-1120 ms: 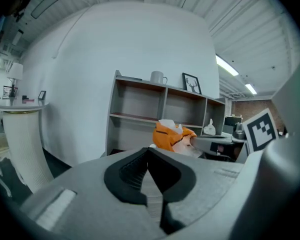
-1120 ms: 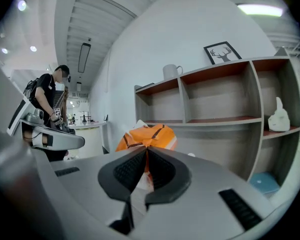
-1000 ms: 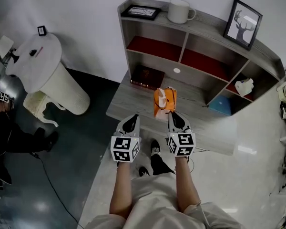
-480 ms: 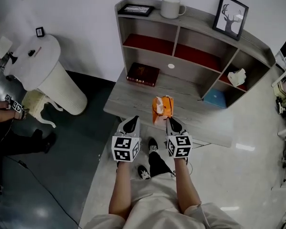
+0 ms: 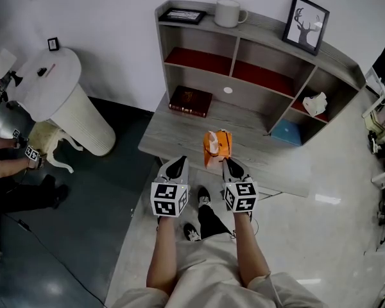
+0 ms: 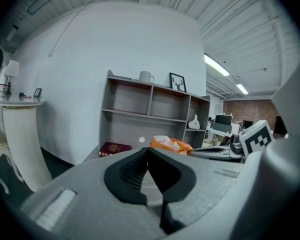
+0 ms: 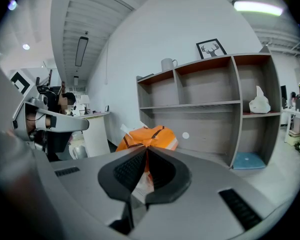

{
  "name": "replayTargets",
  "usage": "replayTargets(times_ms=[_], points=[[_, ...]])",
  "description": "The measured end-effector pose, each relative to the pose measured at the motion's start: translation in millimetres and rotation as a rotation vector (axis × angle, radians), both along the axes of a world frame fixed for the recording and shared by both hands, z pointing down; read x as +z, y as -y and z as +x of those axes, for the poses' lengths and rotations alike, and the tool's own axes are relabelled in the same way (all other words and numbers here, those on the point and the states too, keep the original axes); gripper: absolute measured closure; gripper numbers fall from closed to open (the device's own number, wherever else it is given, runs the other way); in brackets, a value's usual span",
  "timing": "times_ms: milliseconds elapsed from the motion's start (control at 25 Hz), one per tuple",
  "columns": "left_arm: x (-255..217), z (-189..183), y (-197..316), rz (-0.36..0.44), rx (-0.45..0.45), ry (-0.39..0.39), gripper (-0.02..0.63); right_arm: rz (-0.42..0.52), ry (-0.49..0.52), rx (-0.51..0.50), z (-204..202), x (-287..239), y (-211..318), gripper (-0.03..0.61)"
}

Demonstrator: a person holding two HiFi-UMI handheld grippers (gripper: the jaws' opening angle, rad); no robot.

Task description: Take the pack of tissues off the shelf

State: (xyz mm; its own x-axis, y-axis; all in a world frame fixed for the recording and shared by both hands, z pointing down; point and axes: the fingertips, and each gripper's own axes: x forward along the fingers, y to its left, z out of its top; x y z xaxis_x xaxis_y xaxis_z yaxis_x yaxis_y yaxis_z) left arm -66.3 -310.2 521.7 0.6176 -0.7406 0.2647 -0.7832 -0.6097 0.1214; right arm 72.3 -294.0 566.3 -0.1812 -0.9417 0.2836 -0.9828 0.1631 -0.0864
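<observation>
Holds pack of tissues (image 5: 217, 146) before the shelf (image 5: 240, 53).
Clamps it in right hand-held gripper (image 5: 226, 162); left hand-held gripper (image 5: 178, 161) closed, empty.

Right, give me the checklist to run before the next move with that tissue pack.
1. Jaws of the right gripper shut on the tissue pack: ok.
2. Pack out of the shelf compartments, held in front over the desk board: ok.
3. Jaws of the left gripper together, nothing between them: ok.
4. Gap between the left gripper and the pack: ok, they are apart.
5. Pack lifted clear of the desk board rather than resting on it: cannot tell.
6. The red book away from the pack: ok, it lies back by the shelf.
</observation>
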Motion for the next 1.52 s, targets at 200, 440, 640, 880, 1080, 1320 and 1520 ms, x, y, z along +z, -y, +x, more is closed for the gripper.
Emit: replayTargets(times_ms=[200,440,640,880,1080,1320,1520], points=[[3.5,-4.1,-1.3,-0.008,-0.001,0.008,0.604,-0.007,0.003,0.010,-1.3,1.4,-0.5,0.558],[3.6,-6.2,-0.4,-0.013,-0.009,0.007,0.604,-0.003,0.009,0.003,-4.5,-1.0,-0.2,0.558],[7.7,-7.0,-0.3,-0.021,-0.007,0.007,0.604,0.003,0.011,0.010,-5.2,-3.9,0.7,0.558],[3.2,-9.3,2.9,-0.011,-0.008,0.009,0.604,0.013,0.016,0.012,-7.0,-8.6,3.3,0.558],[4.4,-11.9,6.3,-0.015,-0.023,0.003,0.604,0.013,0.014,0.009,-8.4,-9.6,4.1,0.558],[4.5,-7.9,7.2,-0.014,-0.016,0.010,0.604,0.012,0.013,0.012,-5.3,-9.7,7.5,0.558],[4.5,-7.3,8.7,-0.011,-0.022,0.008,0.604,0.007,0.006,0.004,-5.6,-8.4,8.4,0.558]])
